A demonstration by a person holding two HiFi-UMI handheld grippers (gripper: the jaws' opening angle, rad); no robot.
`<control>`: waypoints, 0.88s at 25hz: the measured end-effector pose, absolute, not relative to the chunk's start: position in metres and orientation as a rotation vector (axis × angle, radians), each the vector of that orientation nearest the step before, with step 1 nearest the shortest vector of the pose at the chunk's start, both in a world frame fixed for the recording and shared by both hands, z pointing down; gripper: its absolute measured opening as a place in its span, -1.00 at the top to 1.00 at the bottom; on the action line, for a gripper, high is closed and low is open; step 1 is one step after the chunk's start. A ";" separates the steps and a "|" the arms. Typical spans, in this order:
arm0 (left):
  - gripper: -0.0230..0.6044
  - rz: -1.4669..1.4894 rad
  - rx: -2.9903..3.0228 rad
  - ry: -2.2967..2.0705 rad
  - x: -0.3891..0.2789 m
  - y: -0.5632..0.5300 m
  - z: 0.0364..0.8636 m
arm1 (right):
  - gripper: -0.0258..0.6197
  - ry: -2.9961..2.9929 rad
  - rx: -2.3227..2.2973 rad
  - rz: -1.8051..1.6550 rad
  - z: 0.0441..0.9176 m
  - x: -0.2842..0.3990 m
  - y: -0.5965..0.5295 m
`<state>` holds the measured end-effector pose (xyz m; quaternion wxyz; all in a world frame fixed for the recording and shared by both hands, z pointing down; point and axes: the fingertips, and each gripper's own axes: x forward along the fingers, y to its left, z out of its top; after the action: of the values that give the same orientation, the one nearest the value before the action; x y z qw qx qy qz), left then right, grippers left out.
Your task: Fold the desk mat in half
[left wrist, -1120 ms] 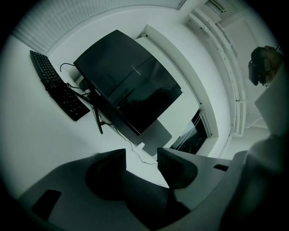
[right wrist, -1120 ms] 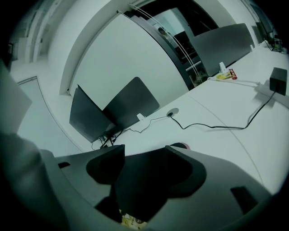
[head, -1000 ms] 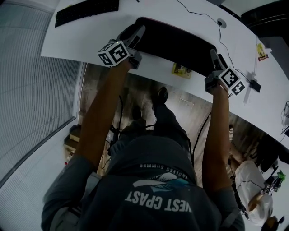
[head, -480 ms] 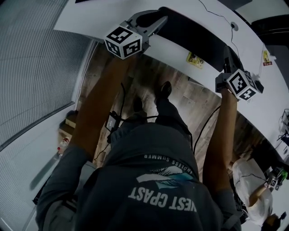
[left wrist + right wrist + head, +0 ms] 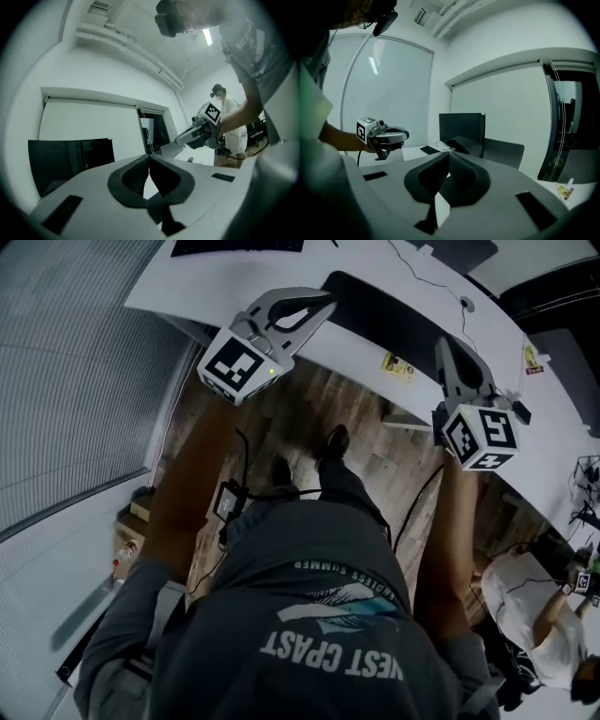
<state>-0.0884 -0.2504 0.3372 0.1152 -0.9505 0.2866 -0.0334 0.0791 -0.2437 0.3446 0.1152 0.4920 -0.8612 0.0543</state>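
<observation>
Tabletop [image 5: 202,282]: white, near edge running slantwise; floor [image 5: 309,409] open below it. Mat [image 5: 394,320]: dark, lying along that edge. Left gripper [image 5: 329,300], right gripper [image 5: 444,343]: in free air over the mat's left and right ends, well apart. Jaws just closed, pads together, nothing between. The mat lies beyond the tips, ungripped.

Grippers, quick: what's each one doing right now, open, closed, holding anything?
Left gripper: just closed, shut, jaws together; no desk mat visibly pinched.
Right gripper: just closed, shut, jaws together; nothing visibly pinched either.
</observation>
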 end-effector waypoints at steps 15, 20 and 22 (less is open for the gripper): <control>0.86 -0.214 -2.517 0.778 -0.128 -0.140 0.278 | 0.84 -2.532 1.353 -0.139 0.268 0.026 -0.128; 0.86 -0.156 -2.564 0.811 -0.133 -0.120 0.276 | 0.84 -2.519 1.387 -0.160 0.261 0.034 -0.105; 0.86 -0.107 -2.609 0.849 -0.136 -0.114 0.275 | 0.84 -2.515 1.400 -0.157 0.261 0.037 -0.098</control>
<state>-0.1357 -0.1142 0.2750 0.1964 -0.9317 0.3032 -0.0382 0.0373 -0.0977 0.2607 0.1293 0.4816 -0.8651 -0.0542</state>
